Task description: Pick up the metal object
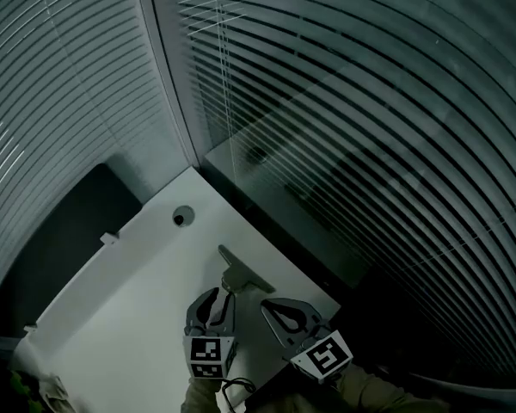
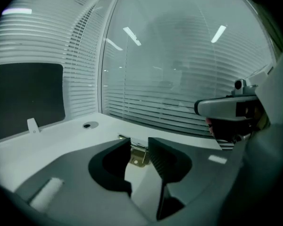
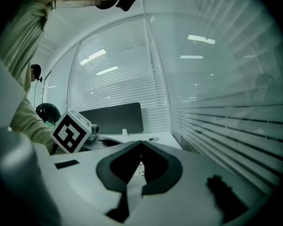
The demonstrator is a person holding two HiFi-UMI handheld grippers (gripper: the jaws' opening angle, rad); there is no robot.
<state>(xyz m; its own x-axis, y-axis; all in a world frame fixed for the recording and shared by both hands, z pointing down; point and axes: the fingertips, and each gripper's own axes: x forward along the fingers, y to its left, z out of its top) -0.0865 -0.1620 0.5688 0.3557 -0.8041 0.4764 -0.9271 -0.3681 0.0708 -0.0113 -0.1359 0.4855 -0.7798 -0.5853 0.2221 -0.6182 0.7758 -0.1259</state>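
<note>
The metal object [image 1: 239, 275] is a small T-shaped, hinge-like piece lying on the white table [image 1: 129, 317] close to the window side. My left gripper [image 1: 224, 293] is right behind it with its jaws a little apart. In the left gripper view the brassy end of the metal object [image 2: 138, 157] sits in the gap of the left gripper [image 2: 139, 146], and the pads do not visibly press on it. My right gripper [image 1: 268, 305] hovers just to the right, also seen as the right gripper [image 3: 140, 143] with its tips together and nothing between them.
Window blinds [image 1: 353, 119] run along the table's far and right sides, with a dark sill beside the object. A round cable hole [image 1: 182, 217] and a small white clip [image 1: 108, 238] lie farther out. A dark panel [image 1: 60, 248] stands at the left edge.
</note>
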